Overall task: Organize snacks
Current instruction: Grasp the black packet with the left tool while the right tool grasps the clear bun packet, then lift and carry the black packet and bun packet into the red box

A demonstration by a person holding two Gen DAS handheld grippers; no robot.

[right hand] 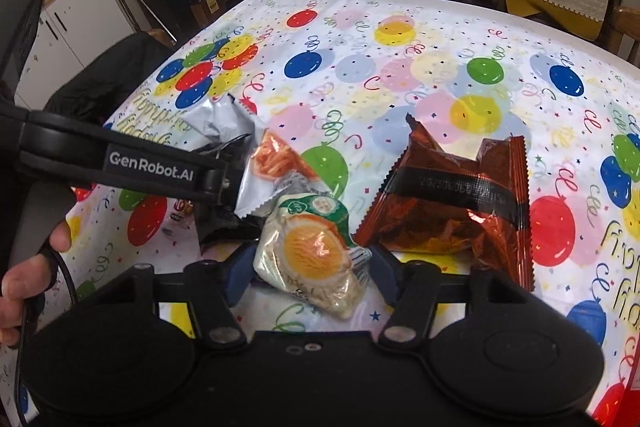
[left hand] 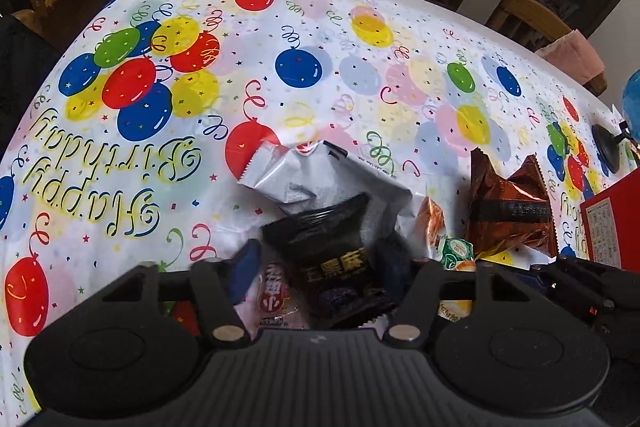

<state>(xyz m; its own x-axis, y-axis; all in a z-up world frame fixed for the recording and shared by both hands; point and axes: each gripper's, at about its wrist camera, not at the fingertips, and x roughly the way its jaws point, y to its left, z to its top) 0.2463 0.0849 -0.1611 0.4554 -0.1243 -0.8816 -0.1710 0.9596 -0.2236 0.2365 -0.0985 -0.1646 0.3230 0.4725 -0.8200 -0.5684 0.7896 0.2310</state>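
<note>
A black snack packet [left hand: 336,259] with gold characters lies between the blue fingers of my left gripper [left hand: 320,263]. The right finger touches its edge and the left finger [left hand: 246,267] stands a little apart, so this gripper is open. A pink packet [left hand: 276,295] lies under the black one. In the right wrist view, my right gripper [right hand: 310,271] is shut on a pale packet showing a halved egg [right hand: 308,259]. A silver packet [left hand: 320,179], an orange noodle packet [right hand: 276,167] and a large brown foil packet [right hand: 452,203] lie close by on the balloon tablecloth [left hand: 120,187].
A red box [left hand: 608,223] stands at the table's right edge, with a blue globe on a black base [left hand: 606,147] behind it. The left gripper's black housing [right hand: 148,167] and a person's hand [right hand: 24,279] fill the left of the right wrist view. Chairs stand beyond the far edge.
</note>
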